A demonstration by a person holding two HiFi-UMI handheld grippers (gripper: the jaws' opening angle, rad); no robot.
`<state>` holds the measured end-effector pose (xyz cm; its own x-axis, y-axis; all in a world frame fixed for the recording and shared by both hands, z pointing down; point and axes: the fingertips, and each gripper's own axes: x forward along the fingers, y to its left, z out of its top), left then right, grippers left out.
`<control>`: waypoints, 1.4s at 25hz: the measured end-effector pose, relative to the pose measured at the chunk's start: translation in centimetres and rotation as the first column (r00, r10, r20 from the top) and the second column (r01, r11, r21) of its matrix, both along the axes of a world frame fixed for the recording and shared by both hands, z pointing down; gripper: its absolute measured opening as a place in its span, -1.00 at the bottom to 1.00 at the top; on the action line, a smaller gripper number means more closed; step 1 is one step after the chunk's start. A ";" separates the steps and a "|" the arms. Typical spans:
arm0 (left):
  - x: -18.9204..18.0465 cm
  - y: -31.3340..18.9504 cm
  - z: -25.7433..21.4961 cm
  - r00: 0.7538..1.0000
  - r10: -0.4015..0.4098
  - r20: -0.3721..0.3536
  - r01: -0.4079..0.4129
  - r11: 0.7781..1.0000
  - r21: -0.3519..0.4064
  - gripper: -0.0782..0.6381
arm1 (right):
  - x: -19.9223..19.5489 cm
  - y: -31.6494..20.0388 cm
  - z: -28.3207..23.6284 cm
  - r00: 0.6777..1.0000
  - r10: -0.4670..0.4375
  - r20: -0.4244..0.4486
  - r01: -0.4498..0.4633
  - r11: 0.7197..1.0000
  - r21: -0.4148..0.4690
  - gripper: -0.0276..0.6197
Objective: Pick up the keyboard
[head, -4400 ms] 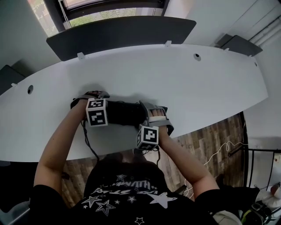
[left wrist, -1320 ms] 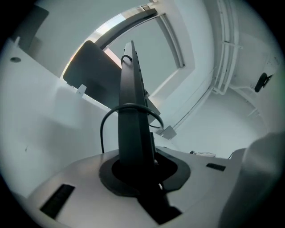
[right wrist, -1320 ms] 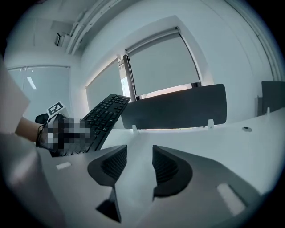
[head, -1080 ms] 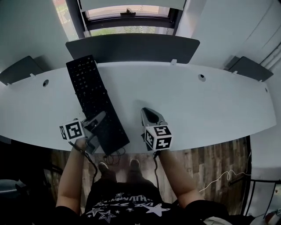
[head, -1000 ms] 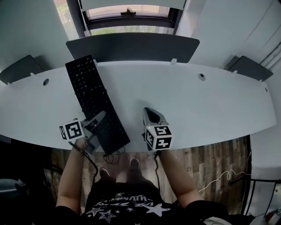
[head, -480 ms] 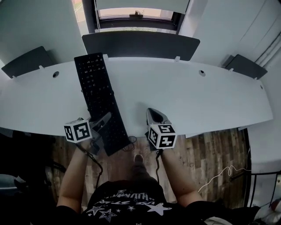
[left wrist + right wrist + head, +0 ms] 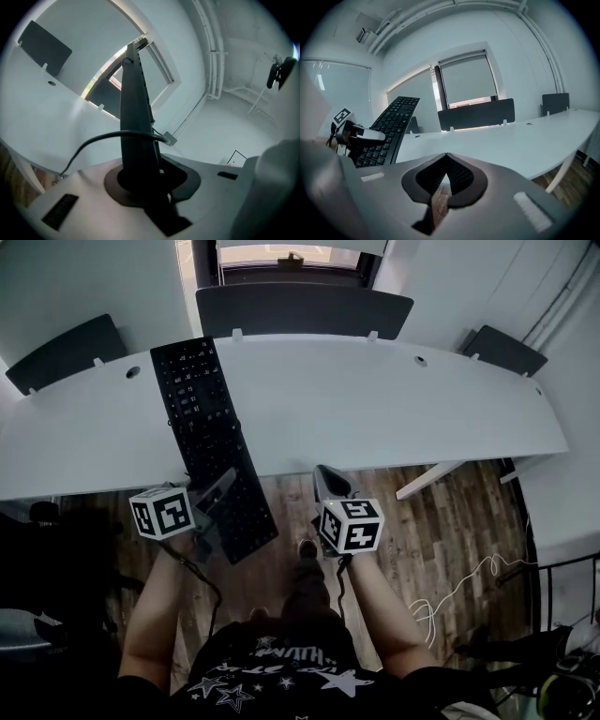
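The keyboard is off the desk and held by 1 end only. In the head view it runs from its gripped end at 6 o'clock up toward 11, its near third over the wood floor and the rest above the desk top. The left gripper pinches that near end. The left gripper view shows the keyboard edge-on between the jaws, with a cable arcing across it. The right gripper hangs at 3 o'clock of the grip, apart from the keyboard, its jaws pressed together on nothing.

The main risk, as I judge it, is leverage. A long board pinched at 1 end can pivot in the pads or slide out, and the far end would then drop onto the desk. The cable could also snag on the desk edge and tug the board loose. A second grip from the idle right gripper would steady it.

The desk's near edge crosses under the keyboard from 9 to 3. A dark panel stands along the far edge at 12, close to the keyboard's far end. From 1 to 3 the desk top gives room for a swing.
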<state>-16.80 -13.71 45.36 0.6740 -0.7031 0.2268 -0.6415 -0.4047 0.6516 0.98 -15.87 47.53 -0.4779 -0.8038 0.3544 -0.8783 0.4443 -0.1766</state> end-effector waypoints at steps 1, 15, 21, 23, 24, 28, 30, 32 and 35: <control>-0.1 1.4 0.0 1.000 0.018 -0.013 -0.018 1.000 -0.007 -0.55 | -0.3 1.7 0.1 1.000 0.006 -0.004 -0.006 1.000 -0.003 -0.91; -2.0 10.7 0.2 0.997 0.073 0.013 -0.073 0.997 0.021 -0.55 | -0.5 14.8 -0.8 0.996 0.070 -0.047 -0.069 0.998 0.012 -0.91; 1.4 13.1 -0.4 0.995 0.095 0.029 -0.096 0.995 0.036 -0.55 | -0.7 15.1 -0.9 0.998 0.020 -0.054 -0.019 1.000 0.018 -0.91; 2.3 14.4 -0.5 0.996 0.085 0.035 -0.086 0.996 0.036 -0.55 | -0.6 16.4 -1.0 0.999 -0.001 -0.036 0.002 1.000 0.016 -0.91; 2.7 15.2 -0.5 0.996 0.077 0.036 -0.078 0.996 0.033 -0.55 | -0.3 17.2 -0.8 1.000 -0.012 -0.027 0.012 1.000 0.010 -0.91; 5.1 18.8 -1.2 0.999 0.048 0.007 -0.048 0.999 0.021 -0.56 | 1.7 21.2 -0.6 0.998 -0.056 -0.037 0.056 0.998 -0.005 -0.91; 6.2 20.7 -1.6 0.999 0.036 -0.009 -0.036 0.999 0.017 -0.55 | 2.8 23.0 -1.0 0.996 -0.084 -0.039 0.084 0.996 0.003 -0.91; 7.4 22.3 -1.9 1.000 0.025 -0.016 -0.025 1.000 0.010 -0.56 | 3.8 24.4 -1.4 0.994 -0.105 -0.028 0.105 0.994 0.008 -0.91; 8.7 24.3 -2.1 1.000 0.019 -0.008 -0.019 1.000 0.012 -0.55 | 5.0 26.0 -1.8 0.992 -0.123 -0.019 0.124 0.992 0.015 -0.91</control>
<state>-8.07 10.58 43.30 0.6889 -0.6931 0.2124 -0.6282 -0.4246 0.6520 5.95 10.17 45.77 -0.5674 -0.7447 0.3514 -0.8196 0.5522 -0.1530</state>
